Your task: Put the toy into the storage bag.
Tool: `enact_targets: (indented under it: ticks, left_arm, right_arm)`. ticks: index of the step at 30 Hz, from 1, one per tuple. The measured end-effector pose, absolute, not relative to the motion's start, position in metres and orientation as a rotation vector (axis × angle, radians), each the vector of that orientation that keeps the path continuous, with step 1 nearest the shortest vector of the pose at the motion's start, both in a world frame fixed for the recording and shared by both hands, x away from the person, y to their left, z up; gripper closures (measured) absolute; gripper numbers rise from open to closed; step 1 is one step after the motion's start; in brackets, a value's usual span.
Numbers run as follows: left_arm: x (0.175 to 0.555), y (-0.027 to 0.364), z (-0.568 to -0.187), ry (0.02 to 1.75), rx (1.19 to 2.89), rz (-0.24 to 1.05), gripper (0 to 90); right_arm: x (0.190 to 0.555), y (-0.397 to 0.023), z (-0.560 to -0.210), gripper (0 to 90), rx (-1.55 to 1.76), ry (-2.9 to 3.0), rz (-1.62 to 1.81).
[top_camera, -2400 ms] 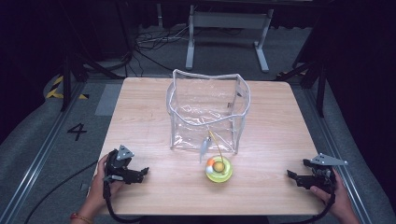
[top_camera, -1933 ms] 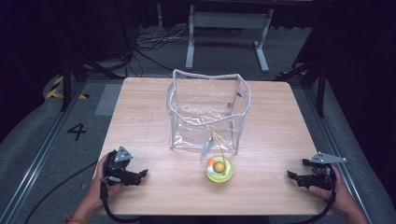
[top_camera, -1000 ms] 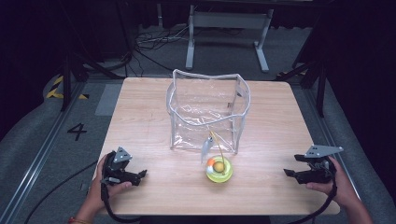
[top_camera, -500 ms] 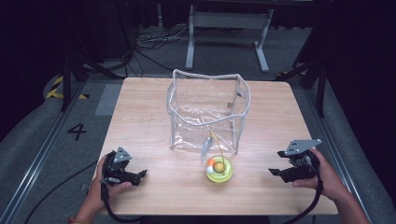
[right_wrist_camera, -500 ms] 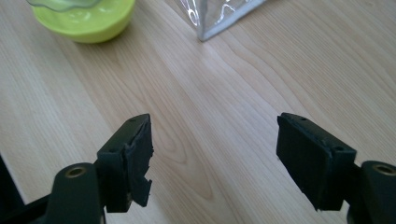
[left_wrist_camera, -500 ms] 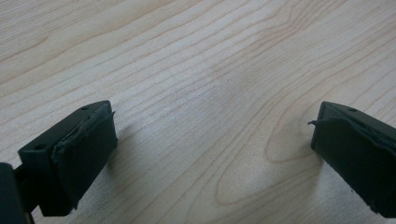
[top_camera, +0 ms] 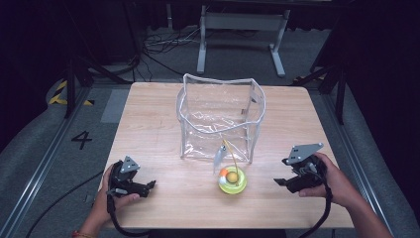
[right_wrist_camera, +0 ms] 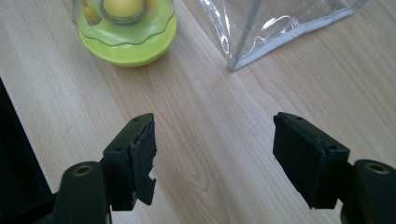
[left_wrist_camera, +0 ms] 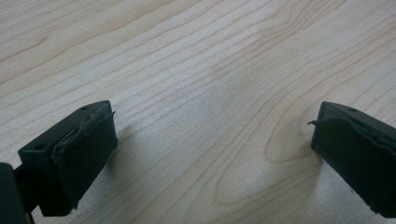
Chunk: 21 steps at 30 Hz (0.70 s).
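I hold my left gripper (top_camera: 146, 185) low over the near left part of the table (top_camera: 148, 124), its jaws pointing toward the middle. In the left gripper view its jaws stand wide apart with bare wood grain between them and nothing held; the pads (left_wrist_camera: 86, 144) look worn at the edges. My left hand (top_camera: 110, 191) wraps the grip, and the cable (top_camera: 116, 225) loops off the near edge. My right gripper (top_camera: 280, 181) sits at the near right, jaws aimed left toward the toy (top_camera: 232, 179), near it but apart. In the right gripper view those jaws are also spread wide and empty, with the left pad (right_wrist_camera: 144, 154) ragged at its lower corner. Ahead of them in that view lies the toy (right_wrist_camera: 125, 30), a yellow-green dish with a wavy rim and a clear dome over a yellow ball, and to its right a bottom corner of the bag (right_wrist_camera: 275, 23). My right hand (top_camera: 337, 181) grips from behind, and the grey plate (top_camera: 303, 151) rides on top. From the high view the bag (top_camera: 220, 119) stands upright in the middle of the table, clear plastic with white edging, open at the top. The toy rests just in front of the bag's near right corner; I cannot tell whether they touch. Something orange shows on the toy's left side. Beyond the table are a metal stand (top_camera: 240, 29) and cables (top_camera: 158, 47) on the floor, where a "4" (top_camera: 81, 140) is marked at the left.
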<state>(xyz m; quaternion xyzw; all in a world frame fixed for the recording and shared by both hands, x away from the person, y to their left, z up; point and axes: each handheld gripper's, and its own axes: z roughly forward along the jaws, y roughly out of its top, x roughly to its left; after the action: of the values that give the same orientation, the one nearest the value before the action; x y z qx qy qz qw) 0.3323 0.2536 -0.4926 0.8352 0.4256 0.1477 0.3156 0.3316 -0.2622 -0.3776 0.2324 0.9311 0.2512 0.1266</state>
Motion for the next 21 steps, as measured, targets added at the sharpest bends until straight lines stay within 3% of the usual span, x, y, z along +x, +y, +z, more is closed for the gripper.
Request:
enact_targets:
  ticks: [21]
  left_arm:
    - [0.332,0.254,-0.493,1.120,2.198,0.391,0.7]
  right_arm:
    - [0.337,-0.214,-0.351,33.3,0.531,2.786,0.681]
